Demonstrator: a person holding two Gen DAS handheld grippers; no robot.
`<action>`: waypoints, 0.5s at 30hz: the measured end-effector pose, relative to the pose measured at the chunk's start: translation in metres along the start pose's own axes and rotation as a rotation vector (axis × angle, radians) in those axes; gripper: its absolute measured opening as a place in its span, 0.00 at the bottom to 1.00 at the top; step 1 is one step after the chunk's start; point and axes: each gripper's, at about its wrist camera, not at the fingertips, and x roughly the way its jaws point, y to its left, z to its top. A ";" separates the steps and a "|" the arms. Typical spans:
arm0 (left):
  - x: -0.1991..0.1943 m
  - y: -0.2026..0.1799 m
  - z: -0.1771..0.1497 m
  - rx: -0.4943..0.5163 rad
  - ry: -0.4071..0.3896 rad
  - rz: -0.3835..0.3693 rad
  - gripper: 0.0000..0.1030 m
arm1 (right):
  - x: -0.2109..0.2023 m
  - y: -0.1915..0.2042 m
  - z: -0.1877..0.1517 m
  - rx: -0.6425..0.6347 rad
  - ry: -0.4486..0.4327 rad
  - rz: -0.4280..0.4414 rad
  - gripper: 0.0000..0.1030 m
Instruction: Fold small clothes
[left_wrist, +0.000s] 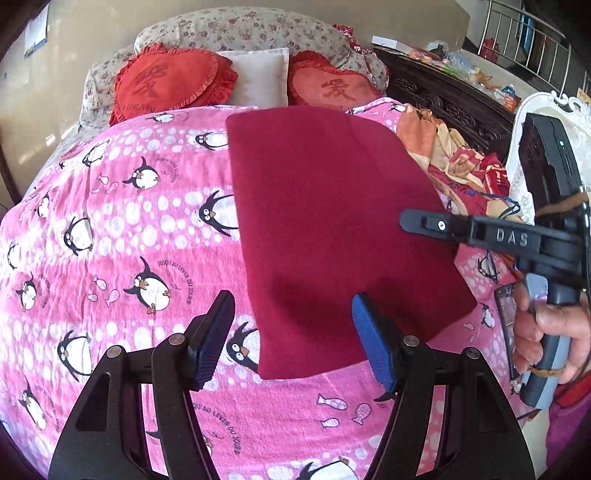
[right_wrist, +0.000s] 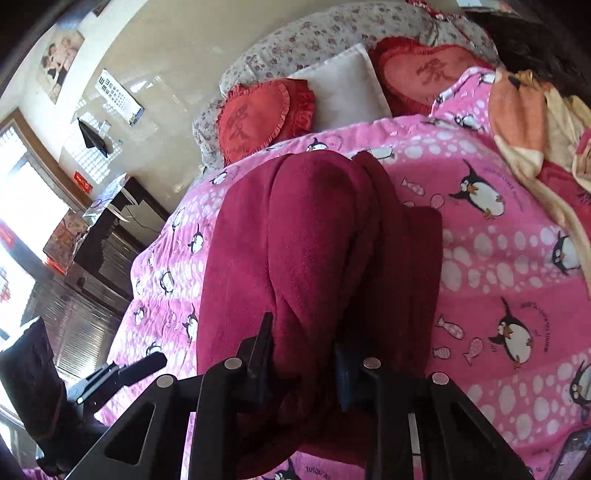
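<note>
Though the left gripper (left_wrist: 291, 339) hangs at the bottom of its frame with its fingers spread apart and holding nothing, the right gripper (right_wrist: 303, 365) is clamped on a bunched edge of the dark red cloth (left_wrist: 332, 229). That cloth lies mid-frame on the pink penguin blanket (left_wrist: 129, 221), apparently folded into a neat rectangle already, though the bunching hides how many layers. At least one fold looks left. Red heart cushions (left_wrist: 166, 85) sit along the top.
</note>
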 end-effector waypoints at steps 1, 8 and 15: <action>0.006 0.000 -0.001 -0.001 0.022 0.009 0.64 | 0.005 -0.004 -0.003 0.004 0.018 -0.017 0.25; 0.013 0.005 -0.002 -0.025 0.037 0.022 0.64 | -0.007 -0.030 -0.006 0.097 -0.019 -0.033 0.34; 0.016 0.006 0.014 -0.036 0.006 0.081 0.64 | -0.042 0.019 0.001 -0.124 -0.103 -0.041 0.34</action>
